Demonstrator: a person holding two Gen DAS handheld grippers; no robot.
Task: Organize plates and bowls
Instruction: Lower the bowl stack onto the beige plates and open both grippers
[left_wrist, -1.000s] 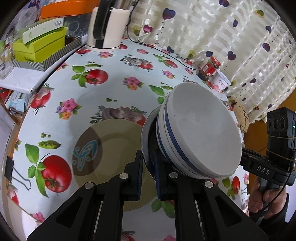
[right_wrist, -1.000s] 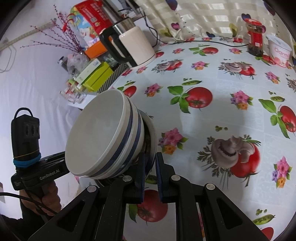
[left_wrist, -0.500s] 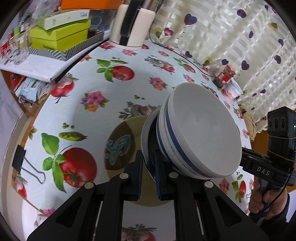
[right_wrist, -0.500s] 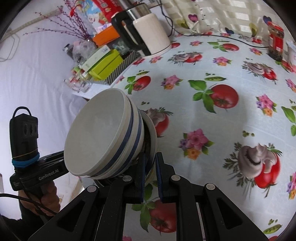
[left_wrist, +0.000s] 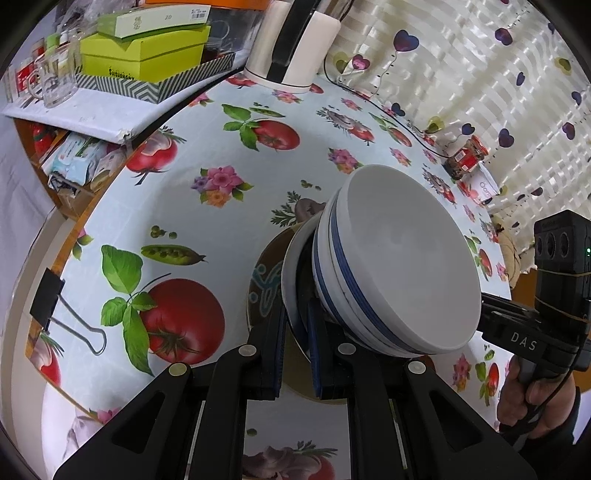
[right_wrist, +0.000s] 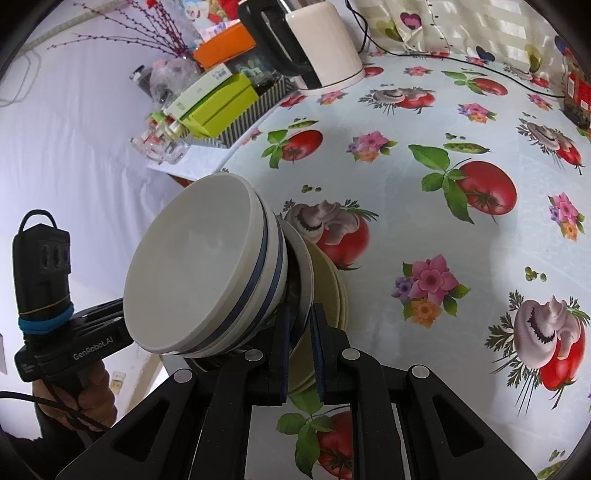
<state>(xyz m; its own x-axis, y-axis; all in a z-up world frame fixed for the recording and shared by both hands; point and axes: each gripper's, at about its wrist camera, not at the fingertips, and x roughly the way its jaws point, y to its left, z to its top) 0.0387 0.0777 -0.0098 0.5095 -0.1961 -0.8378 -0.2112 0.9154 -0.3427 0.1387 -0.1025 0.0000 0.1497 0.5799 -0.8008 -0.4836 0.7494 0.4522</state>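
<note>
Sitting on a white plate (left_wrist: 291, 280), the stack of 2 white bowls with blue stripes (left_wrist: 399, 266) is held up in the air above the table. The plate is pinched at its 2 opposite rims. The left gripper (left_wrist: 295, 325) is clamped on one rim, with a finger on each face of it. The right gripper (right_wrist: 301, 325) is clamped the same way on the other rim. So both hands share the load, and neither one is nearer than the other.

Just under the white plate lies a tan plate (right_wrist: 328, 291) with a blue mark on it. It rests flat on the table with the tomato and flower cloth (left_wrist: 207, 206). The tan plate sits near the table's edge closest to the person, not by the far edge where the white kettle (right_wrist: 321, 44) stands. In the left view the white plate covers a good part of the tan plate. In the right view the tan plate peeks out just behind the white plate's rim.

I think the next move is to lower the white plate straight down onto the tan plate. The stack looks lined up close to it, but I cannot tell if the 2 plates touch yet. The plate should stay level so the bowls do not slide.
</note>
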